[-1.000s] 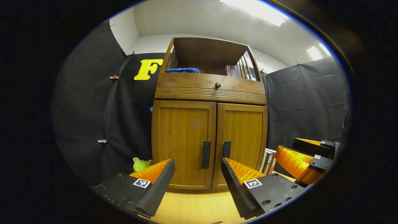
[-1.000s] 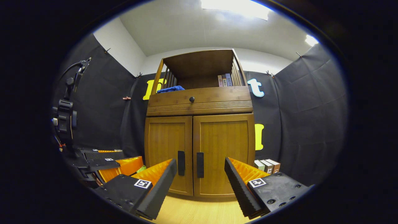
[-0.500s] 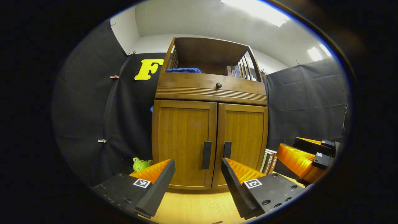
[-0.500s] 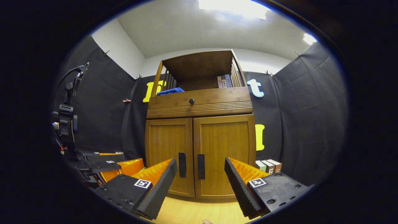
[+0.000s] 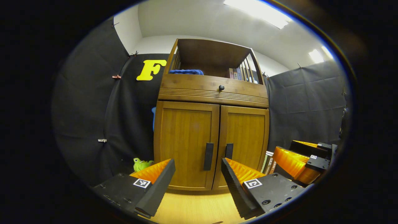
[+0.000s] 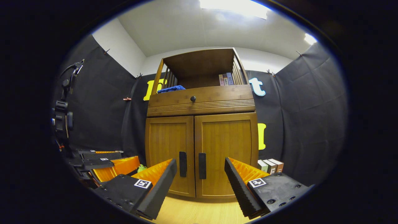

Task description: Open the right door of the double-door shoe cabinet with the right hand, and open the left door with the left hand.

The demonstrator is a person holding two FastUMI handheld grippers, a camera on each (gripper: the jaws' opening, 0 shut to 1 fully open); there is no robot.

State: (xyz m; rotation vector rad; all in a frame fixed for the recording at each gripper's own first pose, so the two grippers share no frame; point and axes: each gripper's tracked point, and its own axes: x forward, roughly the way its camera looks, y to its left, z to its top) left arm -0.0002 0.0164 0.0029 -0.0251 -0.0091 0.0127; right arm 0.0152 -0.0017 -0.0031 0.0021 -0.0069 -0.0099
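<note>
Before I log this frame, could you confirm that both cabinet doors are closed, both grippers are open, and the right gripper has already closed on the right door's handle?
Not quite: the right gripper holds nothing. In the right gripper view its fingers stand apart, short of the right door's handle. Both doors are closed, and the left gripper is open too.

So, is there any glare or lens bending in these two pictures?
Left gripper view: ceiling light blows out white, and the cabinet bows outward from fisheye bending. Right gripper view: ceiling light glares too; the doors stay sharp and evenly lit.
</note>
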